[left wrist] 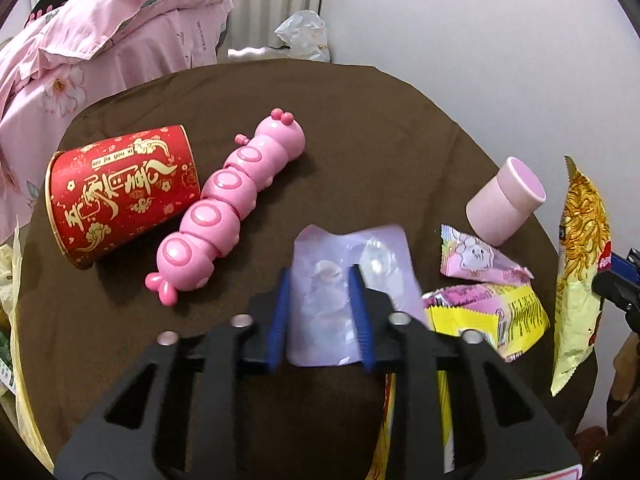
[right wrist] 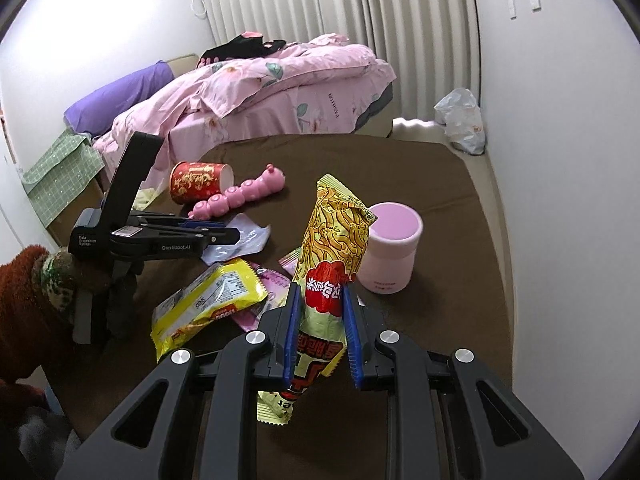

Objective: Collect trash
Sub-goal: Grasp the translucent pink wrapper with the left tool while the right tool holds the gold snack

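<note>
Right gripper (right wrist: pixel 319 320) clamped on noodle wrapper (right wrist: pixel 334 236), held upright off the table (right wrist: pixel 440 184), likely for carrying away. Left gripper (left wrist: pixel 320 280) jaws apart, straddling clear plastic bag (left wrist: pixel 356 256), apparently lining up a grasp. Farther: yellow packet (right wrist: pixel 208 300), toy caterpillar (left wrist: pixel 224 208).

Left wrist cam sits low and close over the table (left wrist: pixel 360 120), facing the far wall. Right wrist cam sits higher, facing the bed (right wrist: pixel 280 92). Both see the caterpillar toy (left wrist: pixel 224 204) (right wrist: pixel 240 196).
</note>
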{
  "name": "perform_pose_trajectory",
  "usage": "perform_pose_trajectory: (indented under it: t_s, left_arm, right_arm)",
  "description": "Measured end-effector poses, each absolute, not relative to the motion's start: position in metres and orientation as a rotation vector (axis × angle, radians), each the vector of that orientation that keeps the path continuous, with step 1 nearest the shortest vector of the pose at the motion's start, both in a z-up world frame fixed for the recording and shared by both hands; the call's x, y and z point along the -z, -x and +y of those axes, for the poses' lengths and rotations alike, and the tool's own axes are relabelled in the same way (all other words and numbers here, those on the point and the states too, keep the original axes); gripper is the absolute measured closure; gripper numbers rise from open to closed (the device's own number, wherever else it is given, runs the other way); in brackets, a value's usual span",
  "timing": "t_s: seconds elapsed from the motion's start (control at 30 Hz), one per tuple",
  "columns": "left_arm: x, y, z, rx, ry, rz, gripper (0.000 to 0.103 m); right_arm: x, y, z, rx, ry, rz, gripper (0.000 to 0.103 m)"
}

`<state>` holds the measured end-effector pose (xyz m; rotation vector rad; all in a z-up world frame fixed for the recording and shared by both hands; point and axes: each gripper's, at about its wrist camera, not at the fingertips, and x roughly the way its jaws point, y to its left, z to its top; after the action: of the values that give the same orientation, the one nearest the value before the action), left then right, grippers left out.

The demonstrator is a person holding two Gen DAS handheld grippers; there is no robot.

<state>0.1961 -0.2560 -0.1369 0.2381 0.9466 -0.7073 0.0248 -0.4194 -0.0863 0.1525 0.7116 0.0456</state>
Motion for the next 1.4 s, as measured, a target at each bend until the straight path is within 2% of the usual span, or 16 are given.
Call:
perform_pose_trajectory:
  t_s: [0.1,0.33,0.37,0.47,0.57,0.83,1.03,1.07,1.13,1.2,1.4]
  left_arm:
    - [0.138,-0.194,-0.247,0.692,-0.242,0.947,0.091]
    - [0.13,-0.19,-0.206,0.689,-0.176,0.937,0.093]
    - [0.127,-0.189,-0.2,0.735,-0.138,0.927,0.09]
    - [0.123,-0.182,-0.198,0.819,-0.113,0.909,0.054]
    - [0.122,-0.169,-0.211,0.9,-0.211,0.858,0.051]
    - [0.14,-0.152,-0.264,0.92,-0.53,0.853,0.05]
    - [0.138,-0.176,-0.263,0.893,-0.361,0.936,0.051]
    - [0.137,-0.179,-0.26,0.903,-0.33,0.948,0.054]
    - [0.136,-0.183,-0.256,0.891,-0.305,0.954,0.071]
    - [0.135,-0.189,-0.246,0.89,-0.248,0.984,0.094]
    - [0.117,-0.184,-0.223,0.86,-0.105,0.947,0.1]
  right_arm:
    - [0.088,-0.027,-0.414,-0.056,-0.145,0.718,0.082]
    - [0.092,-0.031,-0.409,-0.073,-0.142,0.732,0.082]
    - [0.092,-0.032,-0.409,-0.075,-0.146,0.731,0.082]
    - [0.091,-0.033,-0.41,-0.074,-0.156,0.725,0.082]
    - [0.091,-0.03,-0.414,-0.07,-0.155,0.724,0.082]
    - [0.097,-0.022,-0.427,-0.047,-0.195,0.728,0.082]
    - [0.105,-0.022,-0.428,-0.055,-0.205,0.733,0.082]
    - [0.106,-0.022,-0.428,-0.054,-0.201,0.732,0.082]
    - [0.107,-0.021,-0.429,-0.054,-0.207,0.732,0.082]
    - [0.109,-0.021,-0.431,-0.054,-0.229,0.728,0.082]
    - [0.105,-0.02,-0.429,-0.07,-0.23,0.712,0.082]
